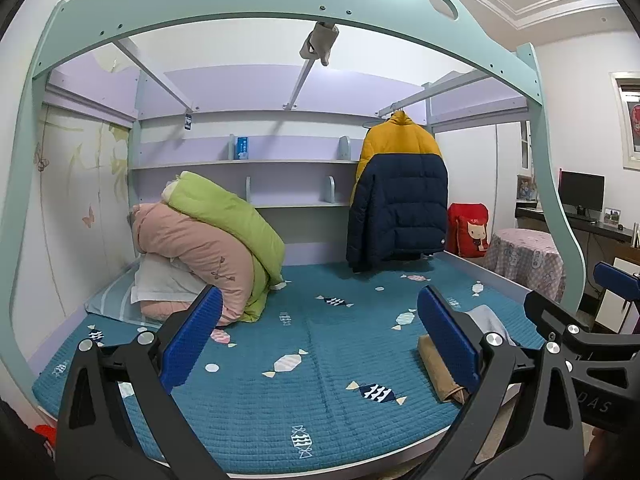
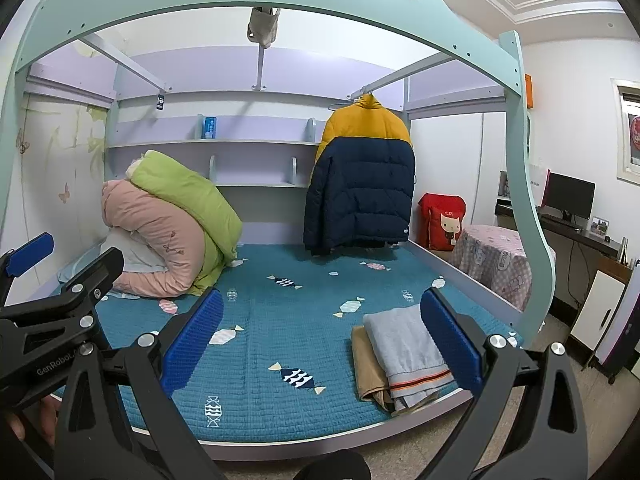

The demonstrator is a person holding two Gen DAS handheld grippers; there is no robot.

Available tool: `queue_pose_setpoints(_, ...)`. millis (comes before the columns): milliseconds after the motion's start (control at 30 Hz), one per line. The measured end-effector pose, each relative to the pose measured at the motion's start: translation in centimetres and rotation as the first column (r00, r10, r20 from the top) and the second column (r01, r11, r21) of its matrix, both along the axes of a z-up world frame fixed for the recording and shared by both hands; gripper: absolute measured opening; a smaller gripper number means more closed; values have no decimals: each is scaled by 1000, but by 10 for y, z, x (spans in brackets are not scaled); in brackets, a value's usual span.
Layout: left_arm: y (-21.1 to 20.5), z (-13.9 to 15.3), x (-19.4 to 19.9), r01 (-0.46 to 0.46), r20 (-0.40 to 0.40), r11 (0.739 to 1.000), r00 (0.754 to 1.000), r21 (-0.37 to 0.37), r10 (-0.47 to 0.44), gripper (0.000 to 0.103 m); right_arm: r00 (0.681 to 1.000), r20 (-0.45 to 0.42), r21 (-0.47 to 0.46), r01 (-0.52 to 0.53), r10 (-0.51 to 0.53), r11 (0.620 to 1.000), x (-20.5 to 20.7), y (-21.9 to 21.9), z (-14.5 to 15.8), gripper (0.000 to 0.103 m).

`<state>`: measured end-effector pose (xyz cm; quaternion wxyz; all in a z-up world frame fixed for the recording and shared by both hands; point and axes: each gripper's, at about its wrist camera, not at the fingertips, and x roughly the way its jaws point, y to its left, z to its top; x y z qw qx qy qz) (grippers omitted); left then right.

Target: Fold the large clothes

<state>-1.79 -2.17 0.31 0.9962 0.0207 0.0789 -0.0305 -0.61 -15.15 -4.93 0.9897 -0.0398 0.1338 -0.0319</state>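
A puffer jacket, yellow on top and navy below, is hanging from a rail at the far end of a bed, at about 1 o'clock in the right wrist view, its hem dangling just above the mattress. It is showing again in the left wrist view, also at 1 o'clock.

At 4 o'clock, near the front right corner of the bed, a folded grey garment is lying on top of a folded tan garment. From the left wrist only slivers of the grey and the tan are showing behind a finger.

The bedcover is quilted teal, printed with candy shapes, and is lying flat and mostly bare. At 10 o'clock a green duvet is leaning on a pink duvet, both heaped against the wall over a white pillow.

A pale mint frame is arching over the bed, with lilac shelves across the back wall. At 3 o'clock, beyond the bed, a red cushion is sitting beside a round table under a checked cloth, and a dark monitor is standing on a desk.

The left gripper is hovering before the foot of the bed, blue pads wide apart, gripping nothing. The right gripper is doing likewise, spread wide and empty.
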Motion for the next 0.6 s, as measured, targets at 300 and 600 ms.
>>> queue_pose_setpoints(300,-3,-2,-1,4,-1,1000,1000,15,-4,98,1000,2,-1,14,-14,1000,-2,-4,1,95)
queue_pose_setpoints(600,-4,-2,-1,3,-1,1000,1000,15,-3,98,1000,0,5,12,-12,1000,-1,-8,1,95)
